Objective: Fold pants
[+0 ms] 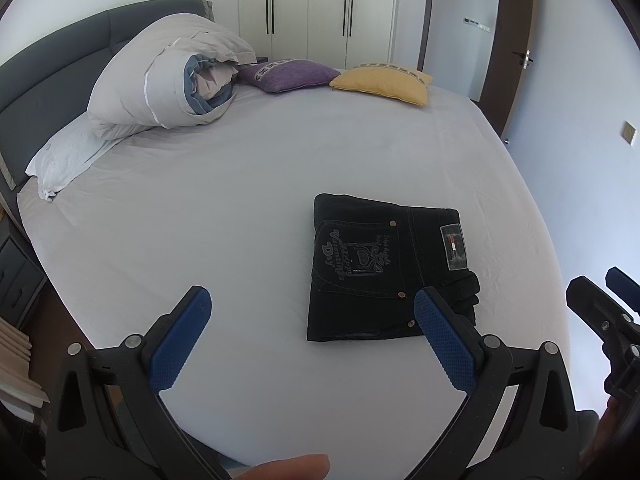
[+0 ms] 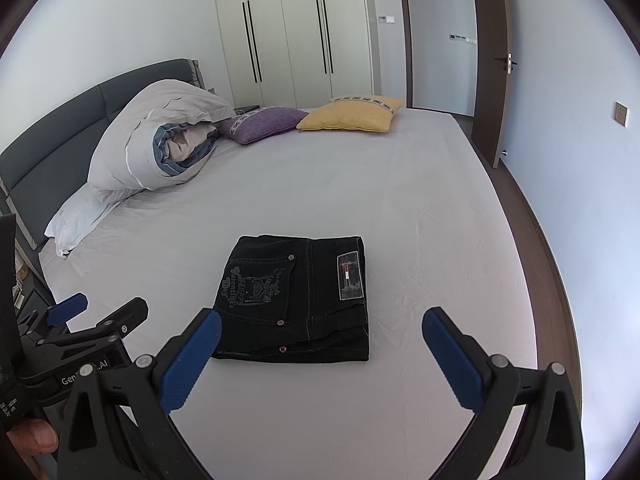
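Note:
Black pants (image 1: 376,272) lie folded into a compact square on the pale bed sheet (image 1: 240,208), back pocket with grey lettering and a waistband label facing up. My left gripper (image 1: 312,300) is open above the near part of the bed, its right finger overlapping the pants' near right corner in the view, nothing held. In the right wrist view the same pants (image 2: 296,300) sit just beyond my right gripper (image 2: 322,320), which is open and empty. The left gripper (image 2: 96,312) shows at the left edge of the right wrist view, and the right gripper (image 1: 600,292) at the right edge of the left wrist view.
A rolled grey duvet (image 1: 168,80) rests on a white pillow (image 1: 68,156) by the dark headboard (image 1: 48,72). Purple cushion (image 1: 288,74) and yellow cushion (image 1: 384,82) lie at the far edge. Wardrobe doors (image 2: 288,32) and an open door (image 2: 492,60) stand behind. A nightstand (image 1: 16,280) sits left.

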A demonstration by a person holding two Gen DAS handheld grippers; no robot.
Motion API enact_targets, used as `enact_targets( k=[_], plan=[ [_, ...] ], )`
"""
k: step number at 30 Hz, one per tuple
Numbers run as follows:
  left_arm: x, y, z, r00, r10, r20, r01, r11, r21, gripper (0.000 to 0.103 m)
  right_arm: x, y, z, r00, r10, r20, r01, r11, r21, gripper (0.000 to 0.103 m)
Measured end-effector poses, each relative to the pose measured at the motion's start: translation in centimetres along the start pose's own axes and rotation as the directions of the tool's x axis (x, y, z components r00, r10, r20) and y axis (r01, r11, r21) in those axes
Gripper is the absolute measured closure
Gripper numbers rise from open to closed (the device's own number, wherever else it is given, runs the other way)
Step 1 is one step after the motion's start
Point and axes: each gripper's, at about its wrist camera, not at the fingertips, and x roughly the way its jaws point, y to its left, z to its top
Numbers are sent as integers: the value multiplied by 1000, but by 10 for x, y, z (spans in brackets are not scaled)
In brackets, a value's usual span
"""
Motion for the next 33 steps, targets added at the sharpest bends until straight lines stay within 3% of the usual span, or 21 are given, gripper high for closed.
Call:
enact_targets(
  k=[33],
  plan=[
    [1,0,-4,1000,-8,-9,8,1000,4,0,-1,0,-2,1000,-2,-4,2,1000,3,0]
  ],
)
